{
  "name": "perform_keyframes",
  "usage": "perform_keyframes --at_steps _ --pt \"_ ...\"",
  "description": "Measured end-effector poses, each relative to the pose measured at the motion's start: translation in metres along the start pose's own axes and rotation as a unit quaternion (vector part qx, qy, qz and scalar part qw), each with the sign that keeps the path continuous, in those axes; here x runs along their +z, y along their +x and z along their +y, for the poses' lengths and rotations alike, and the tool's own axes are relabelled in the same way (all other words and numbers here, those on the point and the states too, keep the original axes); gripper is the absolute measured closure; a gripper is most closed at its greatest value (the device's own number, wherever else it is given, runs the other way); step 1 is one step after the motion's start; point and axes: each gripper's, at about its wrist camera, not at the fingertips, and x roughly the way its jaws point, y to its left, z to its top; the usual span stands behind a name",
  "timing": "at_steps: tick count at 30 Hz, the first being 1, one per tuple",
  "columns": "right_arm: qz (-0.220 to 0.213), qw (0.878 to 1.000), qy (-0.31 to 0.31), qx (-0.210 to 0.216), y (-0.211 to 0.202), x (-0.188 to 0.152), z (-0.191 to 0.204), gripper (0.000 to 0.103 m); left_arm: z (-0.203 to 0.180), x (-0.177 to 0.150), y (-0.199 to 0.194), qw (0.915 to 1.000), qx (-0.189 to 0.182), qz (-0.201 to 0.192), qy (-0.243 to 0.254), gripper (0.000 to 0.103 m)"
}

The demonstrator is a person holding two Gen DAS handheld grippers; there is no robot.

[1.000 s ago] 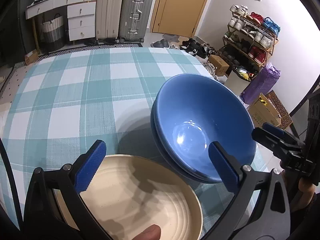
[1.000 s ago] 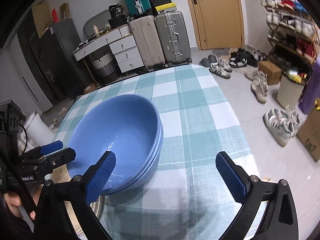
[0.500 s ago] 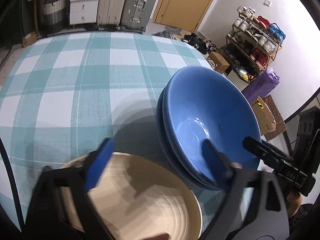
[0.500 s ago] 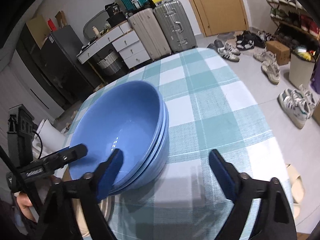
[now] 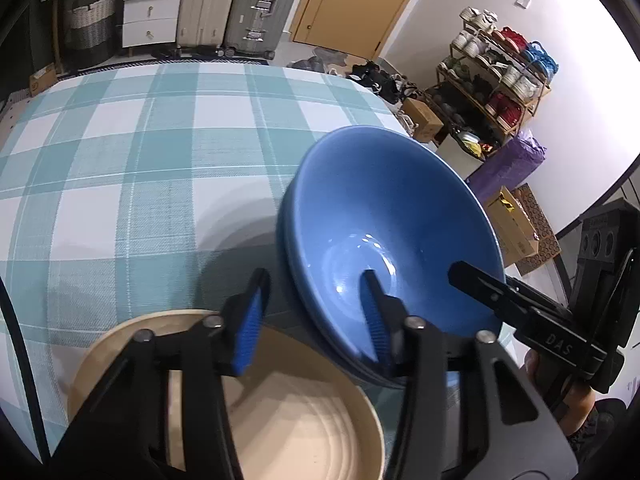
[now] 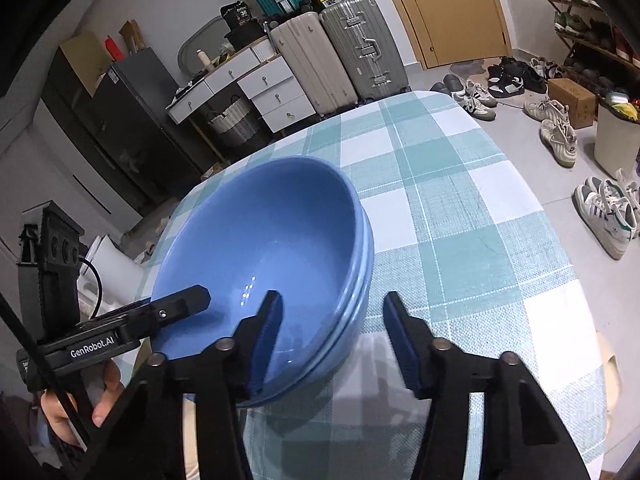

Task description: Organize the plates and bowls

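Both my grippers narrowed since earlier: left gripper [image 5: 316, 320] and right gripper [image 6: 332, 340] half-open, straddling stacked blue bowls' [image 5: 392, 232] rim, unclamped. Cream plate [image 5: 300, 420] only in left view.

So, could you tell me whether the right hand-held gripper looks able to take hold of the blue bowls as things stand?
Probably yes: the right hand-held gripper already straddles the near rim of the stacked blue bowls, one finger inside, one outside, with nothing between them.

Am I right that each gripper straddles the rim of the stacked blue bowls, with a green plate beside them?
Nearly. The plate is cream, not green, as the left wrist view shows. The left gripper and right gripper do each straddle the rim of the stacked blue bowls.
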Motion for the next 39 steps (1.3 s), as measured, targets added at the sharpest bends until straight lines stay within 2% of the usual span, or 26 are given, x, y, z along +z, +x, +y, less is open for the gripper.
perform_keyframes --at_steps 5,19,39 --pt "-0.008 1.000 -0.001 -0.014 -0.004 0.001 0.003 0.068 -0.006 0.000 0.000 0.9999 0.014 -0.003 0.008 0.070" --pt "-0.015 1.000 -0.011 -0.024 -0.012 0.003 0.009 0.069 -0.010 -0.001 -0.017 0.9997 0.018 -0.014 0.013 0.071" --pt "-0.053 0.997 -0.044 -0.032 -0.078 -0.004 0.054 0.069 -0.035 -0.014 -0.096 0.9978 0.007 -0.062 0.024 0.071"
